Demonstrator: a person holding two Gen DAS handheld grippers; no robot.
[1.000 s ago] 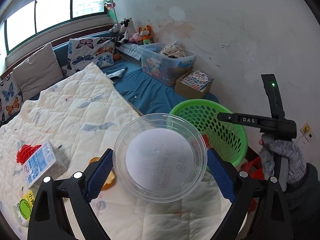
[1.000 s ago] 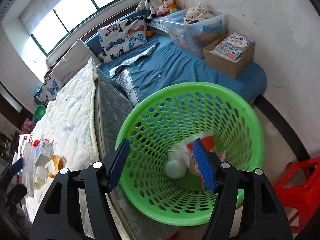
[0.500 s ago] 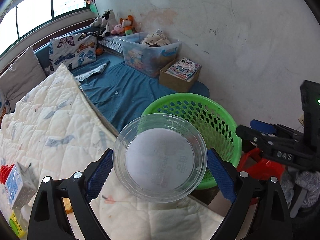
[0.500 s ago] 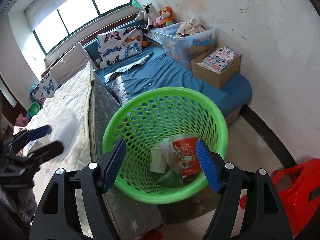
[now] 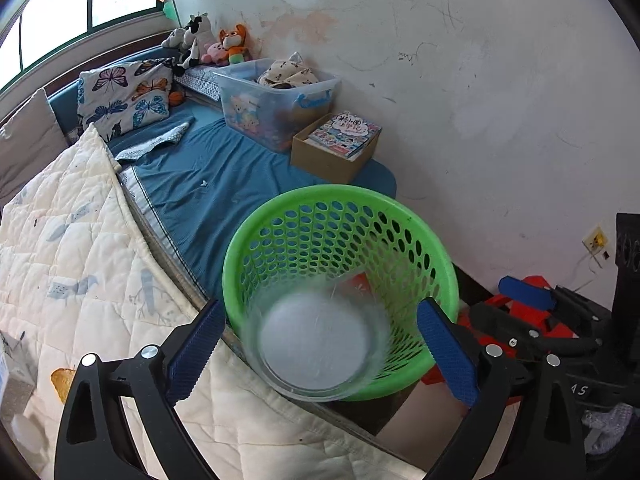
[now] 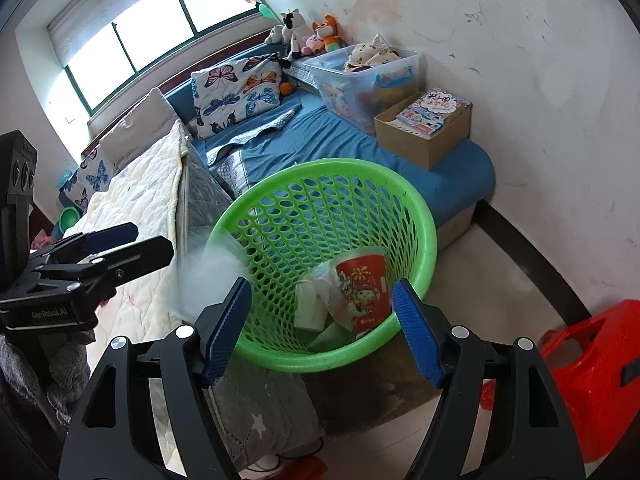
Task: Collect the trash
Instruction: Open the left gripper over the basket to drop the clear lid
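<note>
A clear plastic bowl [image 5: 316,338], blurred with motion, hangs free between my left gripper's open fingers at the near rim of the green basket [image 5: 400,216]. It shows as a pale blur in the right wrist view [image 6: 208,276]. My left gripper [image 5: 320,348] is open and touches nothing. My right gripper [image 6: 320,328] is open and empty above the basket [image 6: 424,216], which holds a red paper cup [image 6: 364,292] and crumpled wrappers.
The basket stands on the floor beside the bed with a cream quilt [image 5: 80,264] and blue sheet [image 5: 208,184]. A cardboard box of books [image 5: 336,148], a clear storage bin [image 5: 276,96], and a red stool [image 6: 592,380] are nearby. Trash lies on the quilt's left edge.
My left gripper carried the bowl over to the basket and opened; the bowl is now loose and falling. My right gripper drew back from the basket.
</note>
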